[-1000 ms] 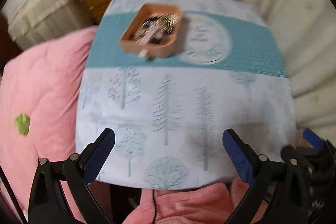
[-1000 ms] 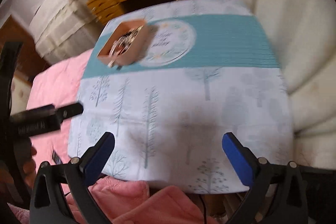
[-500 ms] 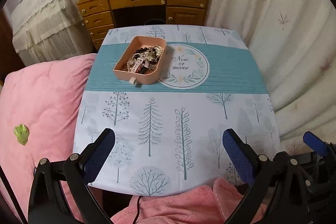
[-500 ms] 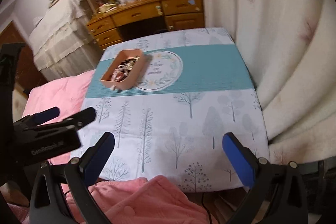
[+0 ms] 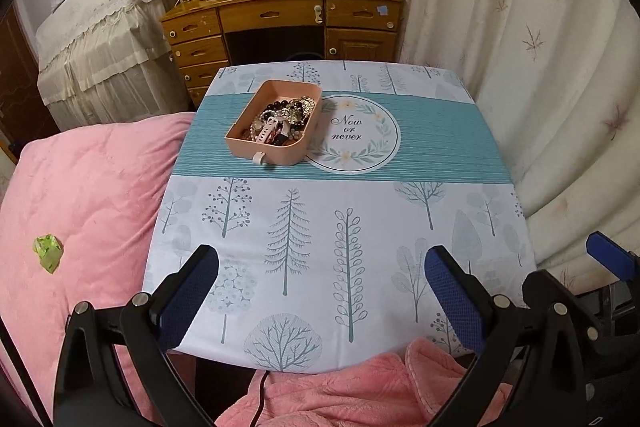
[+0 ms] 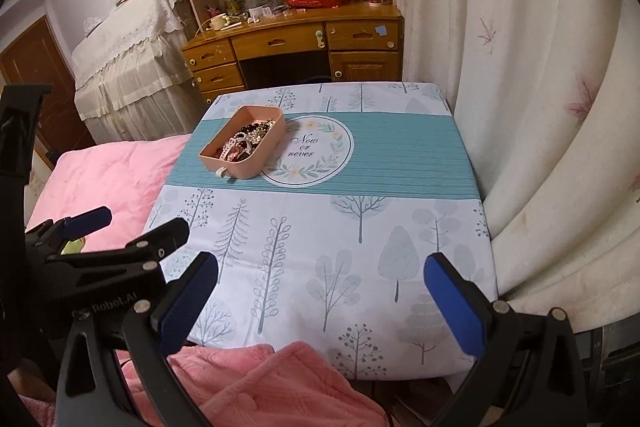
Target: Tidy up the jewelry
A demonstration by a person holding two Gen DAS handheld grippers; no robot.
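Two grippers: left gripper [image 5: 320,275] and right gripper [image 6: 320,277], both spread wide, holding nothing, low at 6 o'clock.
Change: since a second ago both views rise and sharpen; desk now in full view; tray unmoved.
Jewelry [image 5: 280,123]: heaped in the pink tray [image 5: 304,143], at 11 o'clock on the table.
Meaning: pile fits either a finished gathering or a sort to come.
Surface: tree-print tablecloth [image 5: 320,219], teal band.
Room: wooden desk [image 5: 280,15] at 12 o'clock, curtain [image 5: 520,47] at 2, pink quilt [image 5: 88,195] at 9.
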